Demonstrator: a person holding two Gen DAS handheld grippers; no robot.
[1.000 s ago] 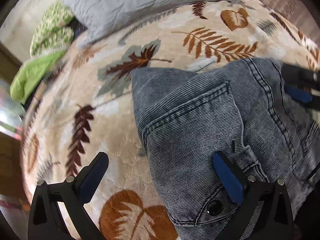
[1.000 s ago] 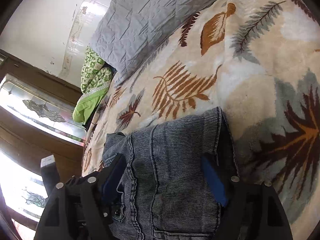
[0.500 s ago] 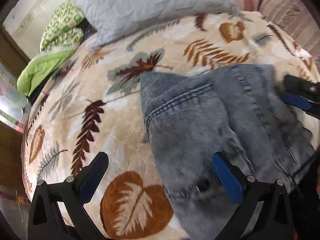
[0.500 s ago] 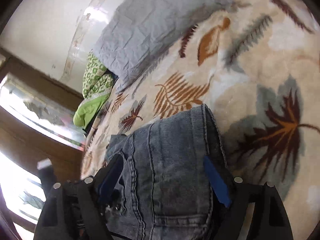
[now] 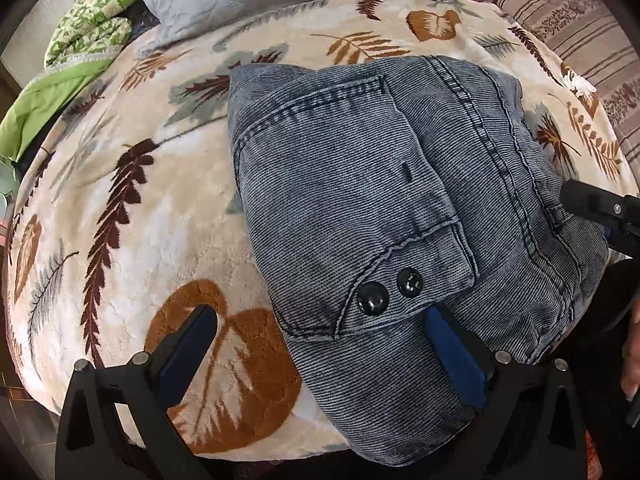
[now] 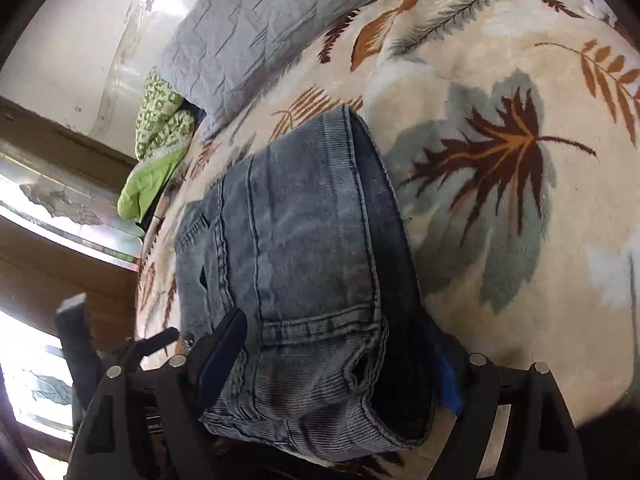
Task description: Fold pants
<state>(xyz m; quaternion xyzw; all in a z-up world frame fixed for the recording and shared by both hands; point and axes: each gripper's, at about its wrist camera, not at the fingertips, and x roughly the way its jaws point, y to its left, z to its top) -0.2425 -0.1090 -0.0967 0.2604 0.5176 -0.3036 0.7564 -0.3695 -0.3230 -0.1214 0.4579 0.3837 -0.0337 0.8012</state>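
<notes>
The left wrist view looks down from close above the folded jeans on the bed's leaf-print blanket. The right wrist view skims low along them. Both views share the grey pillow and green cloth.

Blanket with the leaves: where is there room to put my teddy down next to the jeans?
Left of the folded pants the leafy blanket lies bare up to the green bedding. On their other side, around the big maple leaf, it is bare too. Crowded: the near edge, where the left gripper and right gripper sit.
</notes>
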